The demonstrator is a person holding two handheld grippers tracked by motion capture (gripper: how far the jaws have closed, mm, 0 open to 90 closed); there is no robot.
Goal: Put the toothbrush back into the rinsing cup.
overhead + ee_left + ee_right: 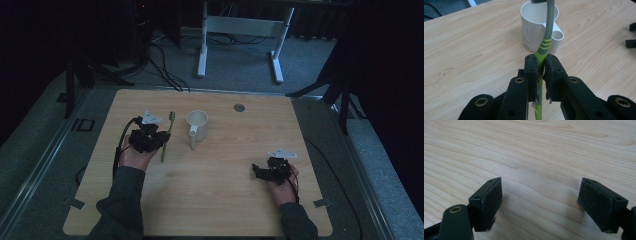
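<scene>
The green toothbrush [166,137] sits over the left half of the wooden table [210,200], clamped in the left gripper [161,139]. From the high view its long axis runs almost straight away from the person, leaning slightly to the right as it goes: the dark bristle head [172,116] is the far end, and the green handle tip is the near end, poking out below the gripper toward the person. In the left gripper view the toothbrush [541,53] passes between the two black pads, which press on the green part of the handle from both sides with only the handle between them; the grey neck rises beyond them and ends over the mouth of the white cup [534,30]. In the high view the cup [196,125] stands upright on the table just to the right of the brush, apart from it, with its handle pointing toward the person. The left hand [135,155] holds that gripper. Well apart, on the right side of the table, the right gripper [259,171] is held low in the right hand [282,187]; in the right gripper view its pads [489,202] stand wide apart with only bare wood between them.
</scene>
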